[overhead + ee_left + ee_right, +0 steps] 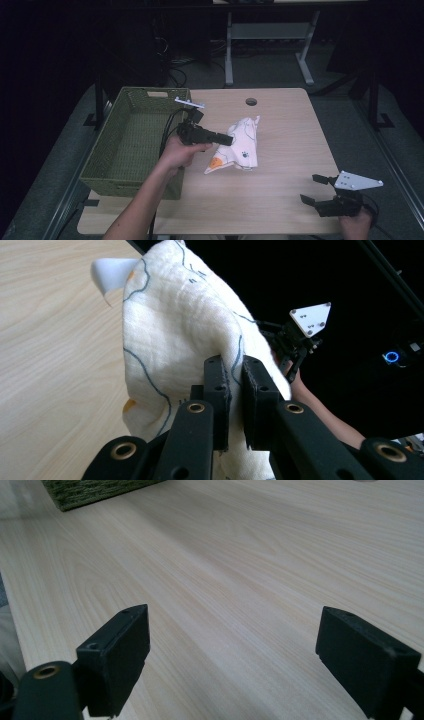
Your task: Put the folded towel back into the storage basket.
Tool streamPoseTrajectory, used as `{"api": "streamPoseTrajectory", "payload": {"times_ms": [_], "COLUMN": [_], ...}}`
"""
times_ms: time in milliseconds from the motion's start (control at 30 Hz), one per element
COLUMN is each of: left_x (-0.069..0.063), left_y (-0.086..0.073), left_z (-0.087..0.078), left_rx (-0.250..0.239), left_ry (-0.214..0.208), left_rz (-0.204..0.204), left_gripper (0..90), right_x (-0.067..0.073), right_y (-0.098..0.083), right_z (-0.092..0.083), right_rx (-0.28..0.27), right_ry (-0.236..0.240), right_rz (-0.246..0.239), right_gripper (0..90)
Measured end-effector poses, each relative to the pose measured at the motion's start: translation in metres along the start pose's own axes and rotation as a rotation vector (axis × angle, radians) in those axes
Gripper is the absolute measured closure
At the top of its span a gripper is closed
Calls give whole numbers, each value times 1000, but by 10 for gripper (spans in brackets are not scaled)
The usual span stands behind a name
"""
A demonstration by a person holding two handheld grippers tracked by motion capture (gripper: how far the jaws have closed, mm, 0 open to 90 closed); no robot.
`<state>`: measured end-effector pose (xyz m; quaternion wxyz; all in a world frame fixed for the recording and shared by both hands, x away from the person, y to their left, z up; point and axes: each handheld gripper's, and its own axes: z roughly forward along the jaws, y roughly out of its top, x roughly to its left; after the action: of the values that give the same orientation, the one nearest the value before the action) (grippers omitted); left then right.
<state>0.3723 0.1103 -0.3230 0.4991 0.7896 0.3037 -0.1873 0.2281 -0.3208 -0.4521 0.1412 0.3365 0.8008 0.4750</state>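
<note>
A white cloth with dark line prints and an orange patch lies crumpled at the middle of the wooden table. My left gripper reaches it from the left and is shut on a fold of the cloth; the jaws pinch the fabric between them. My right gripper rests low near the table's front right corner, open, with bare wood between its jaws. It also appears far off in the left gripper view.
A green woven basket stands on the table's left side, with nothing in it, and its corner shows in the right gripper view. A round cable hole sits at the table's far edge. Desk legs and cables stand on the floor beyond.
</note>
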Motion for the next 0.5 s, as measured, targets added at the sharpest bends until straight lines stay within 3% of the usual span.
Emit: {"api": "streamPoseTrajectory", "payload": {"times_ms": [500], "left_x": [0], "left_y": [4], "left_z": [-38], "left_rx": [-36], "left_ry": [3], "left_rz": [2], "left_gripper": [831], "right_x": [1], "right_y": [-2], "right_z": [2], "right_rx": [14], "right_ry": [-14], "right_rz": [15], "right_gripper": [135]}}
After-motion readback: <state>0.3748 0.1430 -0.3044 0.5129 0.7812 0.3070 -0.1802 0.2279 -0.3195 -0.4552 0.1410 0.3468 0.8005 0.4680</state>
